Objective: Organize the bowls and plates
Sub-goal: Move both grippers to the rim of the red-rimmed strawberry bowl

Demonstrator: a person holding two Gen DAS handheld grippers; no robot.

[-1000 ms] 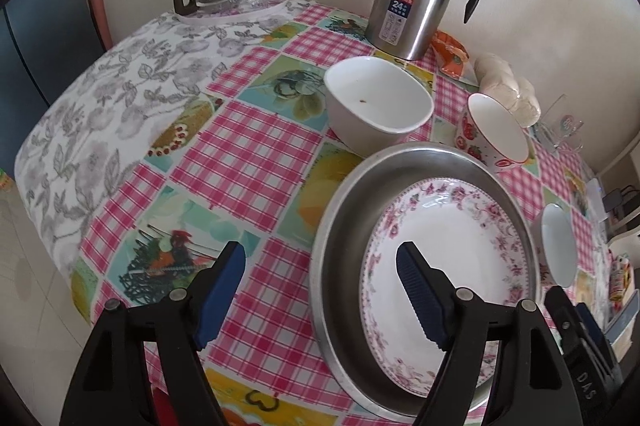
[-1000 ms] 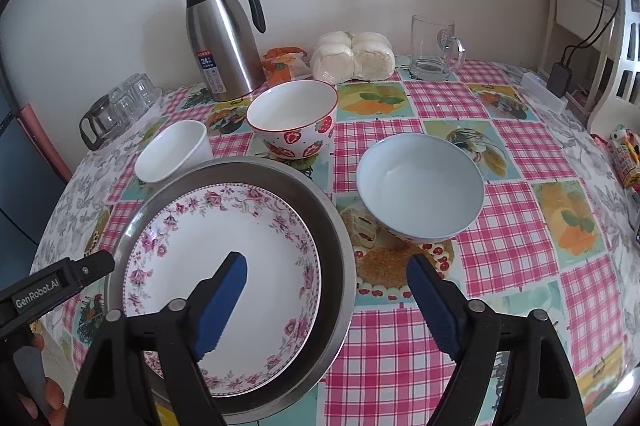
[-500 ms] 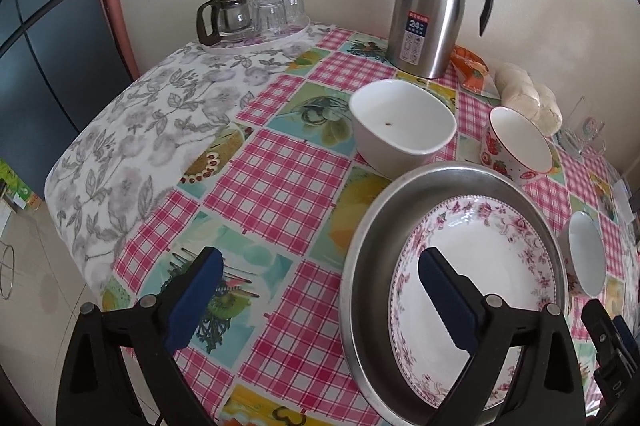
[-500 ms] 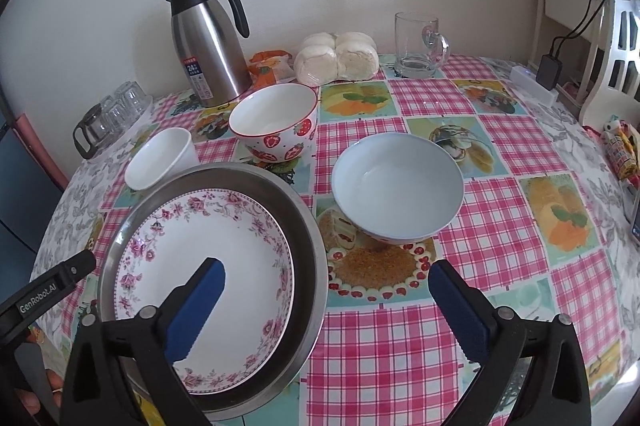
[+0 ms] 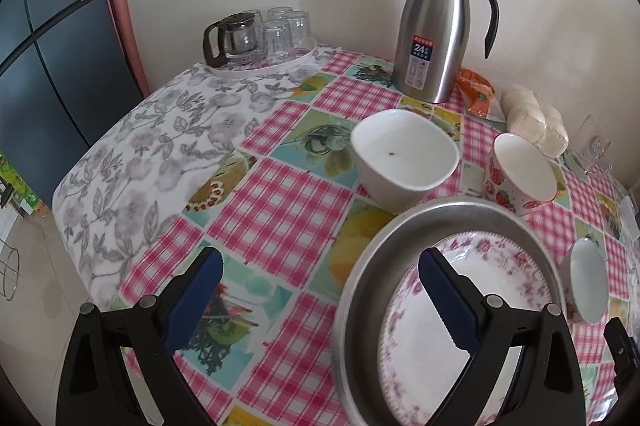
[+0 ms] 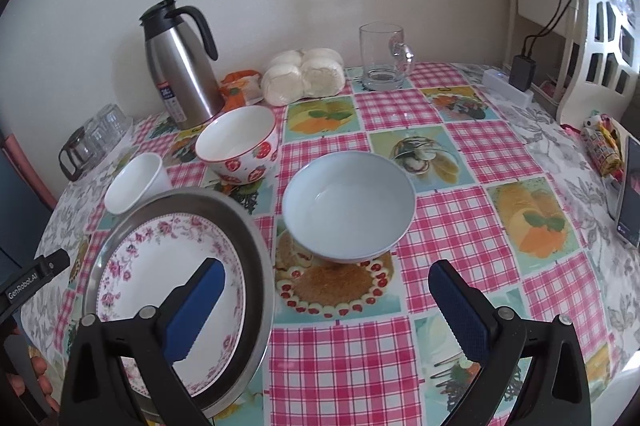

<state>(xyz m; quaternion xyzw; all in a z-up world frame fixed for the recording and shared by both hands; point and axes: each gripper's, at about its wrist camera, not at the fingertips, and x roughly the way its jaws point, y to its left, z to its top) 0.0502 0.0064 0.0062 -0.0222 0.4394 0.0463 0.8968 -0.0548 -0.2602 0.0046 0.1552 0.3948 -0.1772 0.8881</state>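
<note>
A white plate with pink flowers [image 6: 160,274] lies inside a wide steel pan [image 6: 256,246] at the table's near side; both also show in the left wrist view, the plate [image 5: 500,290] and the pan [image 5: 360,278]. Behind them stand a plain white bowl [image 5: 404,157], a strawberry-print bowl [image 6: 238,145] and a pale blue bowl [image 6: 348,205]. My left gripper [image 5: 320,298] is open and empty above the pan's left rim. My right gripper [image 6: 326,306] is open and empty in front of the blue bowl.
A steel thermos jug [image 5: 436,29] stands at the back. A tray of upturned glasses with a small glass pot [image 5: 256,37] sits back left. Wrapped buns [image 6: 304,75], a glass mug [image 6: 382,55] and a phone [image 6: 630,193] are on the checked tablecloth [image 6: 440,226].
Both grippers have pulled back and up from the table, so the dishes look smaller and farther. Both stay open. The dishes have not moved.
</note>
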